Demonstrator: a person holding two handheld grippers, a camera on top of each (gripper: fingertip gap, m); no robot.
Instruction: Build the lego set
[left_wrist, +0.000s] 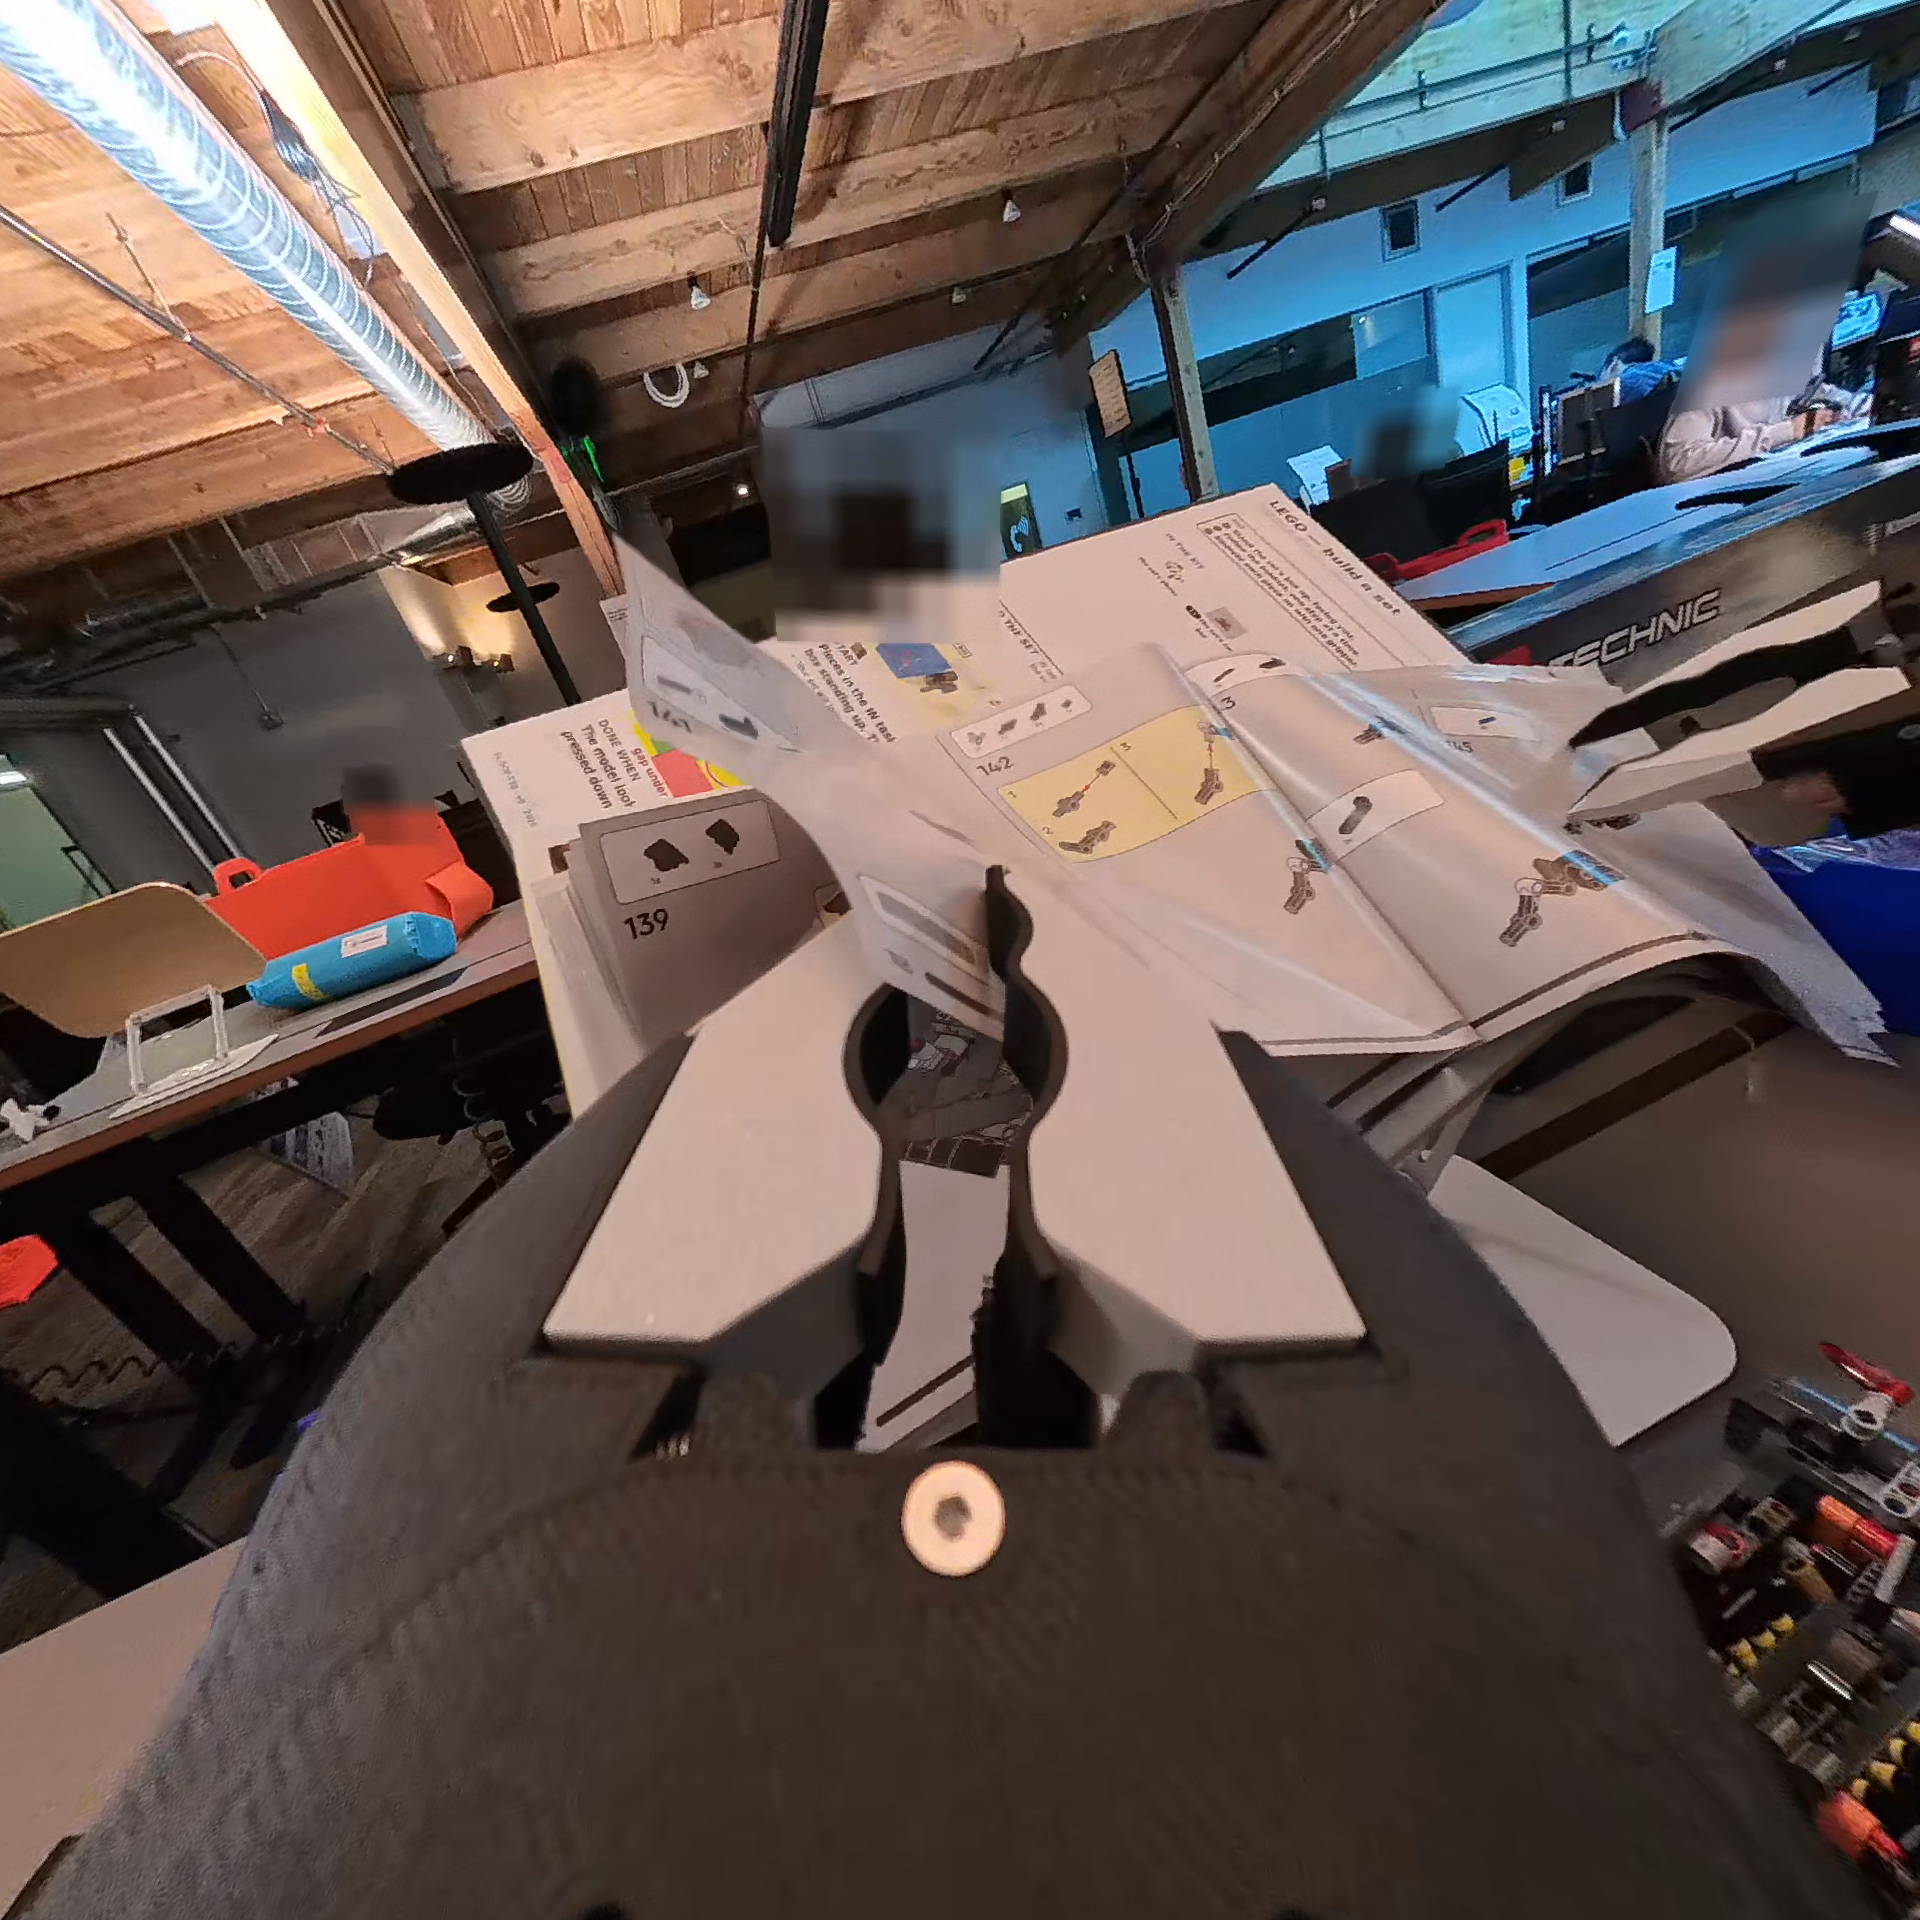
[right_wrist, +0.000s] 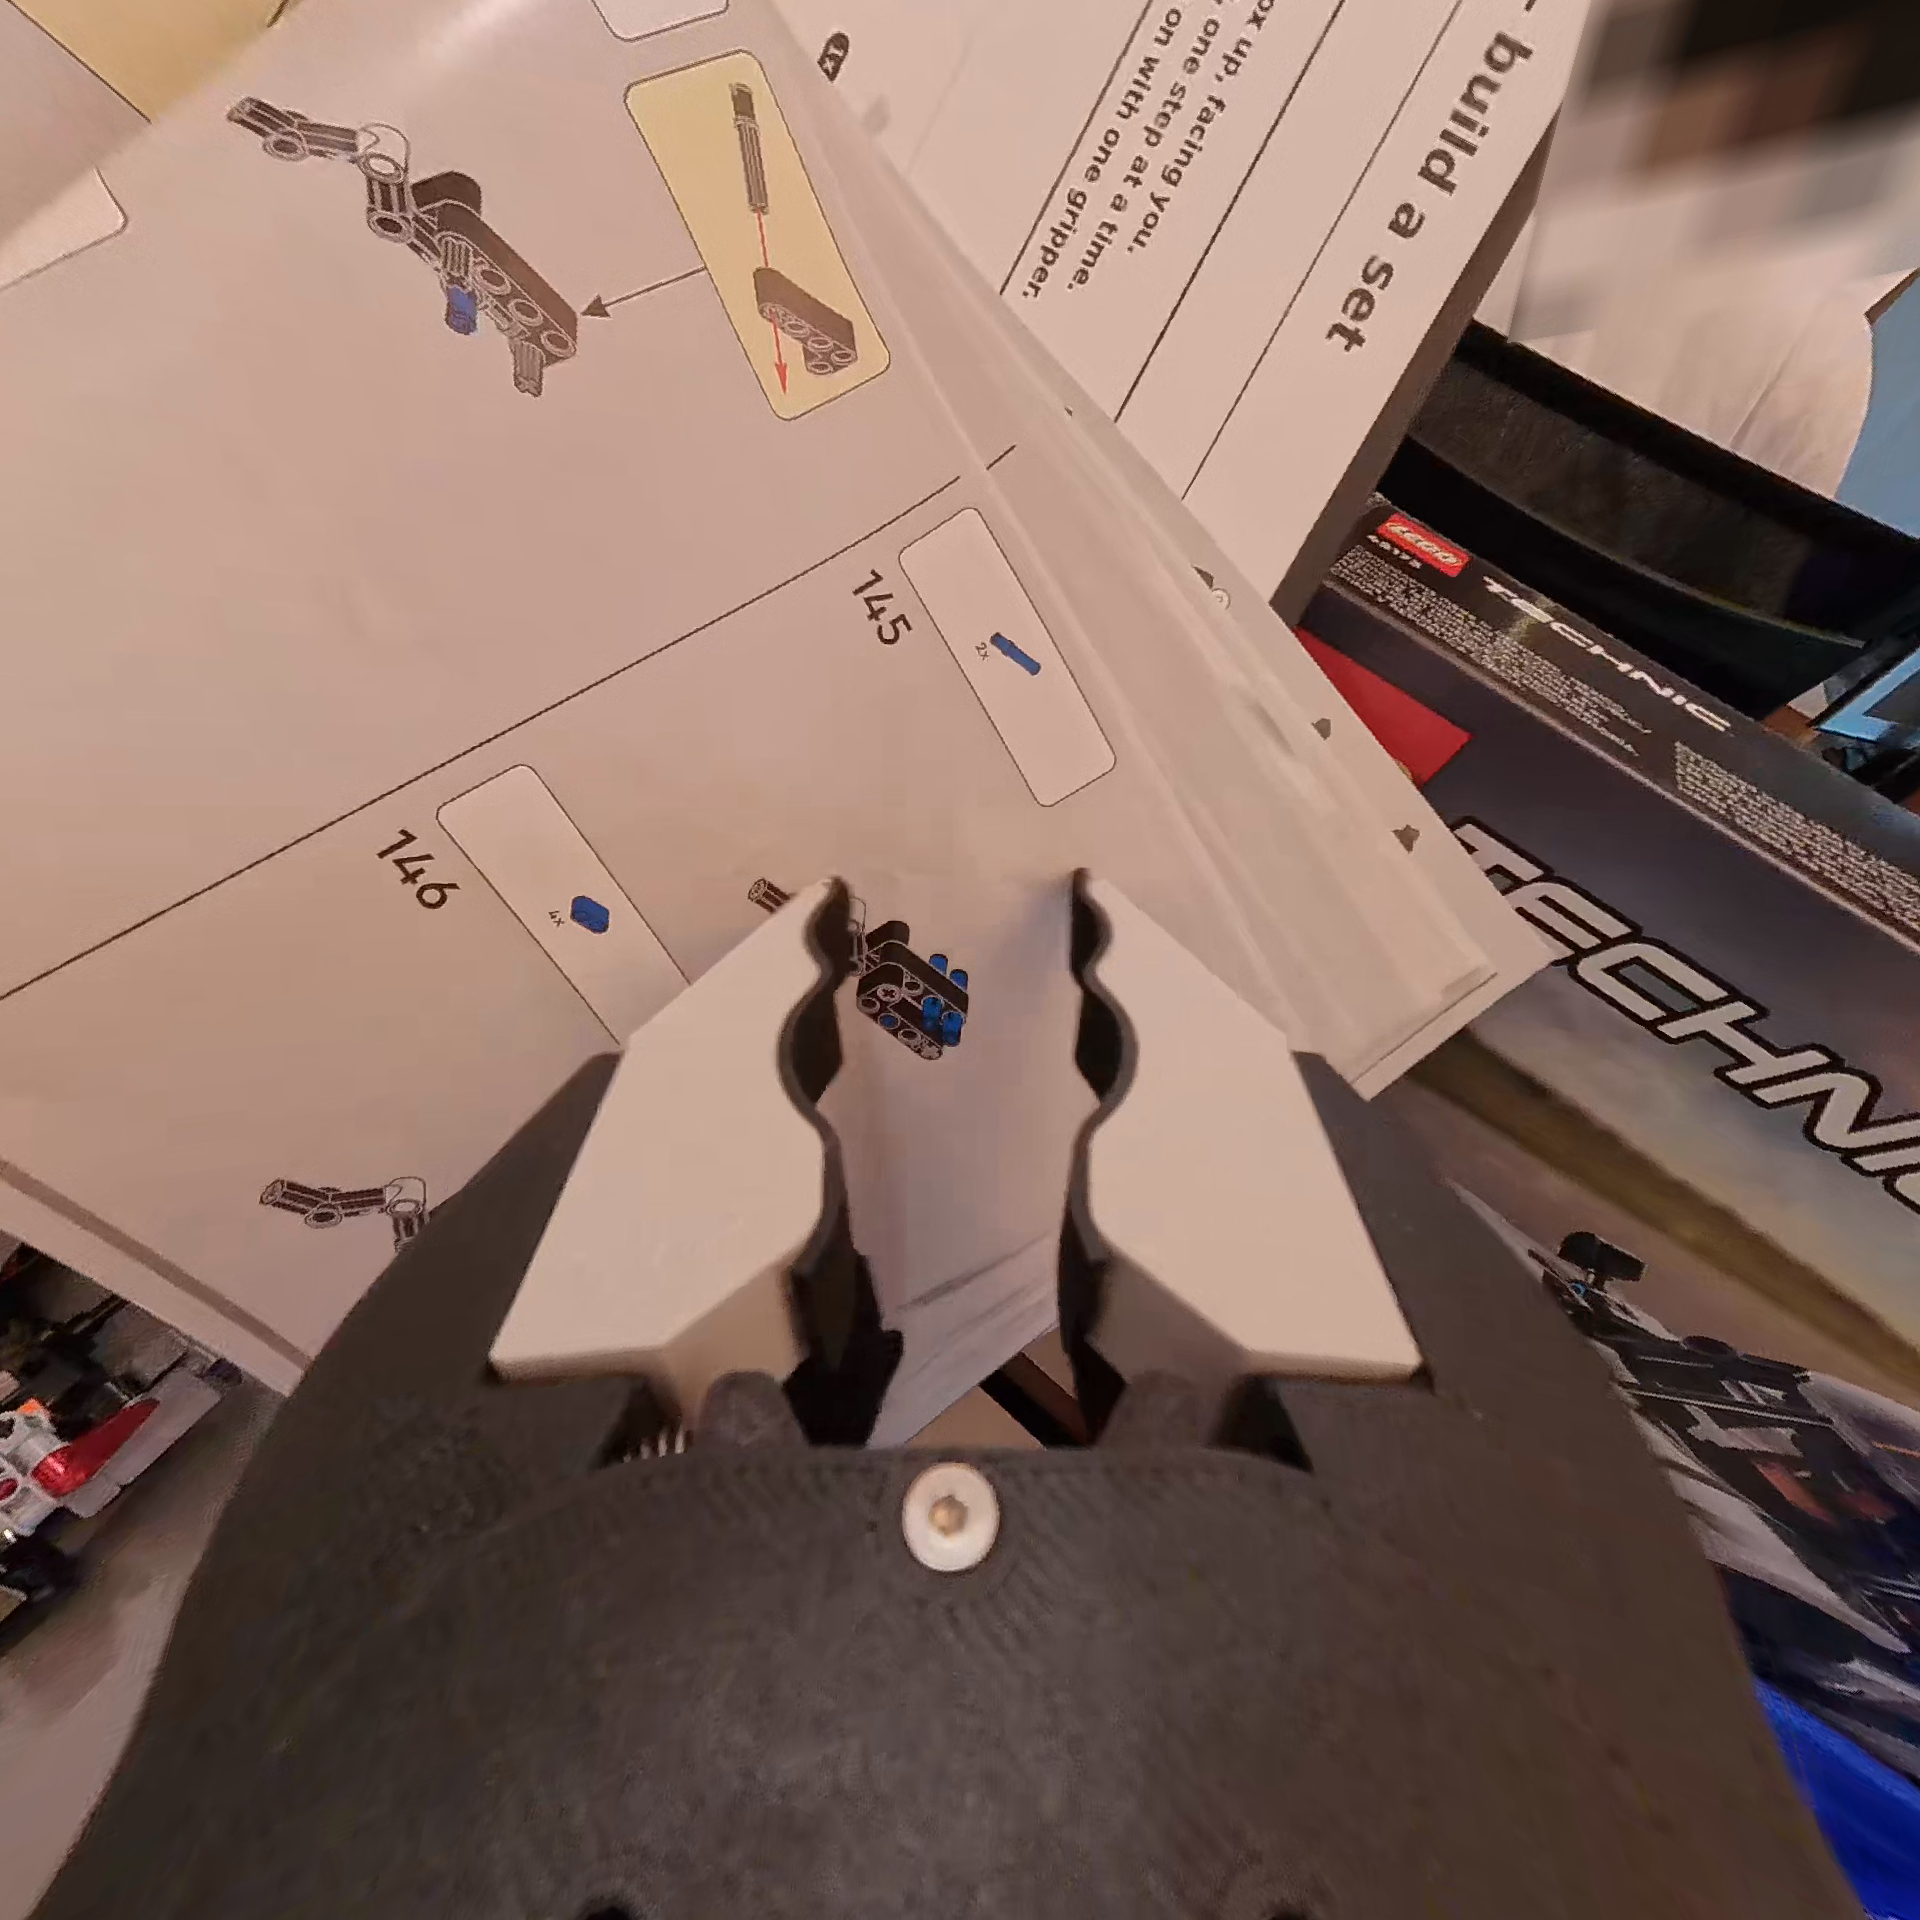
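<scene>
The Lego instruction booklet (left_wrist: 1299, 831) lies open on a white stand (left_wrist: 1579, 1340). My left gripper (left_wrist: 997, 894) is shut on the edge of one booklet page (left_wrist: 914, 862), and holds it lifted and curled off the spread. My right gripper (right_wrist: 956, 888) is open and empty, its fingers hovering close over the right-hand page (right_wrist: 520, 520) near the booklet's outer edge. It also shows in the left wrist view (left_wrist: 1579, 774), at the far right over the same page. Loose Lego parts (left_wrist: 1818, 1579) lie on the table at the lower right.
A dark Lego box (right_wrist: 1662, 883) lies just right of the booklet, also in the left wrist view (left_wrist: 1662, 613). A printed white sheet (right_wrist: 1299, 208) stands behind the booklet. A partly built model (right_wrist: 62, 1455) sits at lower left. A far table holds an orange bin (left_wrist: 343, 883). The tips of one gripper are about 35 cm away from the tips of the other.
</scene>
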